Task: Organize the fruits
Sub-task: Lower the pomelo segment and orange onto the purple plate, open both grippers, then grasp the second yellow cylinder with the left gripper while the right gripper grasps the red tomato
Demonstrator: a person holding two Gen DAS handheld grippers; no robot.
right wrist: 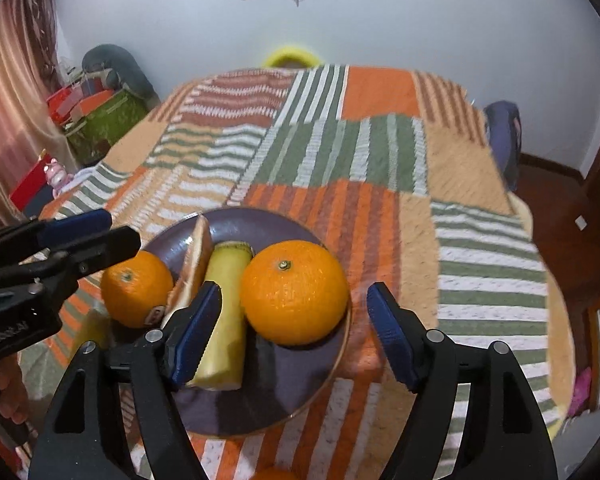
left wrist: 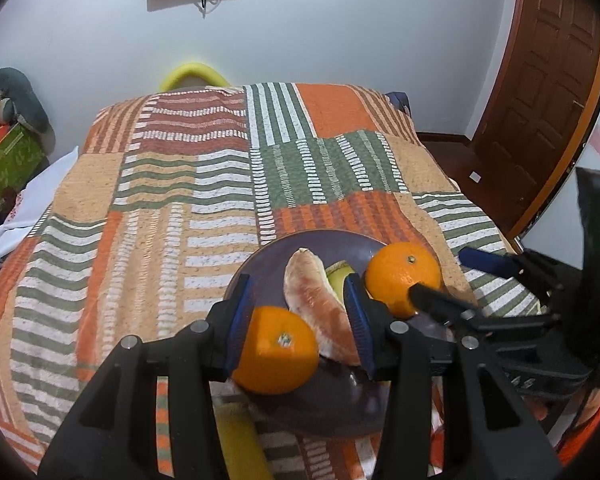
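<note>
A purple plate (left wrist: 268,264) (right wrist: 260,224) lies on the patchwork cloth. On it are a pink pomelo wedge (left wrist: 312,300) (right wrist: 194,264), a pale yellow-green fruit piece (left wrist: 338,278) (right wrist: 226,304) and two oranges. My left gripper (left wrist: 298,320) is open around the left orange (left wrist: 276,354) (right wrist: 136,284), its left pad touching it. My right gripper (right wrist: 294,336) (left wrist: 448,276) is open around the right orange (right wrist: 294,292) (left wrist: 402,276), pads clear of it.
The patchwork cloth (left wrist: 180,208) covers the whole table. A yellow chair back (left wrist: 194,74) stands behind the far edge. Boxes (right wrist: 96,112) are piled at the left wall. A wooden door (left wrist: 540,92) is at the right. Another orange (right wrist: 274,474) shows at the bottom edge.
</note>
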